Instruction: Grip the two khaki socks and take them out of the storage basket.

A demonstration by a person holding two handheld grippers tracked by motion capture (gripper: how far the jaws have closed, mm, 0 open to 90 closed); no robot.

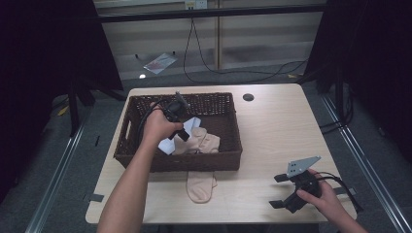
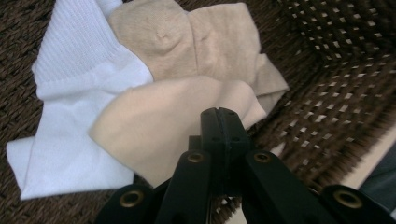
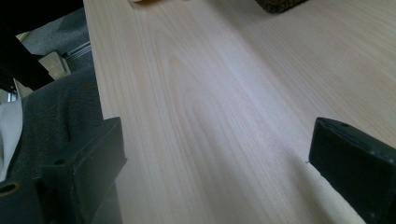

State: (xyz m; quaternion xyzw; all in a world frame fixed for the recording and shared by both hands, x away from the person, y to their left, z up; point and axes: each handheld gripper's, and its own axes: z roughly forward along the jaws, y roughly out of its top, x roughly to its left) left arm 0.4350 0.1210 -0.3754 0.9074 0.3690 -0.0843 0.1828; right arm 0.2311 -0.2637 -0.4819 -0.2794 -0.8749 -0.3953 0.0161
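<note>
A dark wicker basket (image 1: 194, 163) stands on the left of the pale wooden table (image 1: 272, 131). Inside it lie a white cloth (image 2: 79, 93) and bunched beige socks (image 2: 196, 42). My left gripper (image 2: 219, 116) reaches down into the basket (image 2: 336, 70), its jaws pressed together at the edge of a raised beige sock fold (image 2: 154, 121). In the high view my left gripper (image 1: 183, 135) sits over the socks (image 1: 203, 141). One beige sock (image 1: 200, 187) hangs over the basket's front wall onto the table. My right gripper (image 1: 277, 191) is open just above the bare tabletop (image 3: 215, 93) at the front right.
A round cable hole (image 1: 248, 97) sits in the table behind the basket's right end. Cables (image 1: 233, 70) run over the floor beyond the table. The table's front edge is close to my right gripper (image 3: 215, 140).
</note>
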